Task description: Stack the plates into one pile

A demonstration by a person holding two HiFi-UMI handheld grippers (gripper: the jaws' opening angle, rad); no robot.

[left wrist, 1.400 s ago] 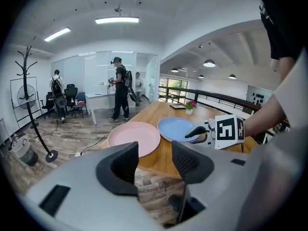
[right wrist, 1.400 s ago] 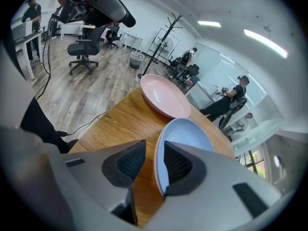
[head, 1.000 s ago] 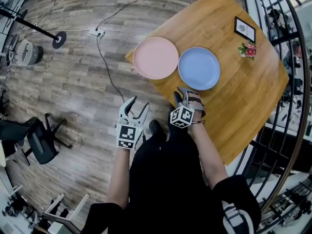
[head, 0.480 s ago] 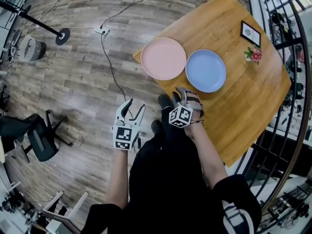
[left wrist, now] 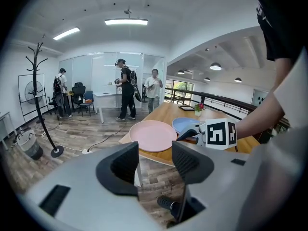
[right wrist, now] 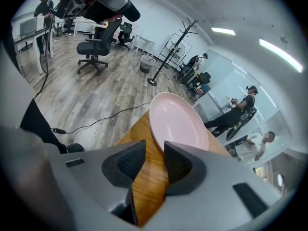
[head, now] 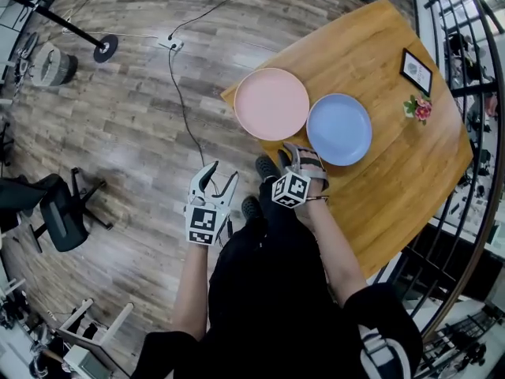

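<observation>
Pink plate: pale pink round plate (head: 271, 103), flat on the light wooden table (head: 394, 172), near the corner that juts over the floor.
Blue plate: light blue round plate (head: 338, 129), flat on the same table, just beside the pink one on its right in the head view; rims close, contact not clear. Neither plate on top of the other.
Left gripper (head: 219, 175): over the grey wood-plank floor (head: 118, 133), off the table, well apart from both plates. Jaws wide apart, nothing between them, only floor and the table edge seen through the gap.
Right gripper (head: 300, 150): at the table's near edge, tips just short of the two plates and pointing at the spot where their rims meet. Jaws parted by a narrow gap, empty, with bare wood showing through and the pink plate's rim just past the tips.
Far side of table: small black picture frame (head: 416, 72), and beside it a little bunch of pink flowers (head: 419, 108).
Floor: black cable (head: 183, 109) trailing past the table corner; black office chair (head: 59, 212) well to the left.
</observation>
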